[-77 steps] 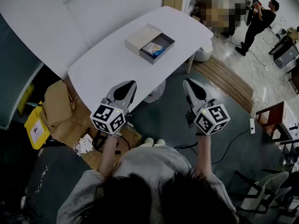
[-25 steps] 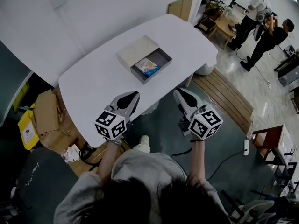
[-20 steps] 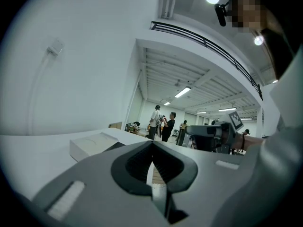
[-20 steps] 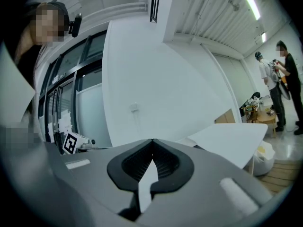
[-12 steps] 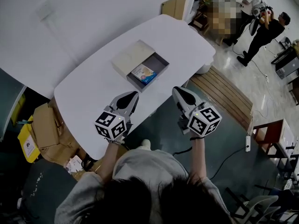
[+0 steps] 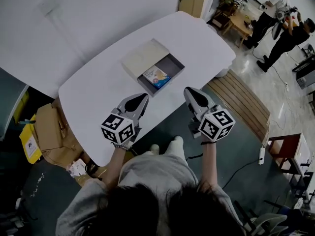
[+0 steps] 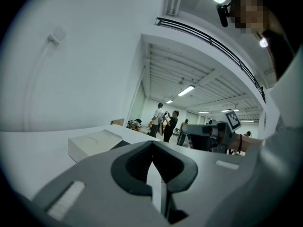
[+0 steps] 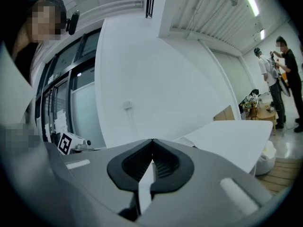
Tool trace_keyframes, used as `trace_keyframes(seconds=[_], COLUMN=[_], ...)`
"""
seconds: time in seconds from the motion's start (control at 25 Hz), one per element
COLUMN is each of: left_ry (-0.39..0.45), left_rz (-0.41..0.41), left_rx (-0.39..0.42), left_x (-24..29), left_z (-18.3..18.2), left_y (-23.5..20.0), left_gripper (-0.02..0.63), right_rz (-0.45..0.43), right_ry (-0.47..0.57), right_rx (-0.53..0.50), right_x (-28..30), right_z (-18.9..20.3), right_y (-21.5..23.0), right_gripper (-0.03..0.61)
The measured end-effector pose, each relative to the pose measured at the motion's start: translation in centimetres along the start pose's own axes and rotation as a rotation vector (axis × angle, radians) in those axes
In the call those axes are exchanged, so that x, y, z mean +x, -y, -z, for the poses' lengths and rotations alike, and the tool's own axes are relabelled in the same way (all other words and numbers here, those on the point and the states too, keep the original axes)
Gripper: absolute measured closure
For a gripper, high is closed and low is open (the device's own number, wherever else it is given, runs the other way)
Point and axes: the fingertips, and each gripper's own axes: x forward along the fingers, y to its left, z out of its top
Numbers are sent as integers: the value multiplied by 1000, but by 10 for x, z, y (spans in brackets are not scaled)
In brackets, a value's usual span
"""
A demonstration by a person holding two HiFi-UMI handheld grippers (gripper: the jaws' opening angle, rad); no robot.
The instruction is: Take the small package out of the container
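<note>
Vs about three seconds back: the person has closed in on the table (image 6: 93, 97) and the container (image 6: 173, 64) now lies near, just beyond both gripper tips, where it was well apart before. Nothing on the table has moved, and the jaws are unchanged. The left gripper (image 6: 142, 98) is held out low over the near part of the table, roughly level, pointing at the container. Its jaws are clenched tip to tip with nothing between them, as the left gripper view (image 7: 152, 144) shows. The right gripper (image 6: 190, 92) is alongside on the right, level, its tip at the table's near edge, jaws also clenched and empty (image 8: 152, 141). The small package (image 6: 157, 76), with blue and orange print, lies flat in the container's open dark tray, untouched. A beige sleeve (image 6: 144, 56) is on the tray's far-left side.
</note>
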Motion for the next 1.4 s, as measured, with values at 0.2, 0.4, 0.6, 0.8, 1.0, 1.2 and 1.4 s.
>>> trace_keyframes(seconds=[0.2,0.4,0.6,0.8,1.0,1.2,1.4], left_ry=[7,18,39,71,90,101,92], left_rz=[-72,-153,-238,-324,-401,-476,-527], left_rx=[-34,-66,-85,-109,-117,-134,-155], left_x=[11,32,54,71,82,84,82], left_z=[-3,-4,-7,-9,-9,-6,2], left_y=[-10,-19,-29,-31,-34,-38,-43], left_gripper=[617,618,618,618,617,618,617], right_rz=[-48,-132,-215,-296,-379,-440,-475], right_ry=[-29,-82,-122,-151,-189,-230,-270], right_rx=[14,11,15,11,-2,-18,-22], right_x=[19,46,65,80,95,109,127], right_z=[-10,-17,-21,-29,-29,-25,-13], right_y=[21,43,66,84,92,99,100], right_gripper=[566,566,566,566,566,566,566])
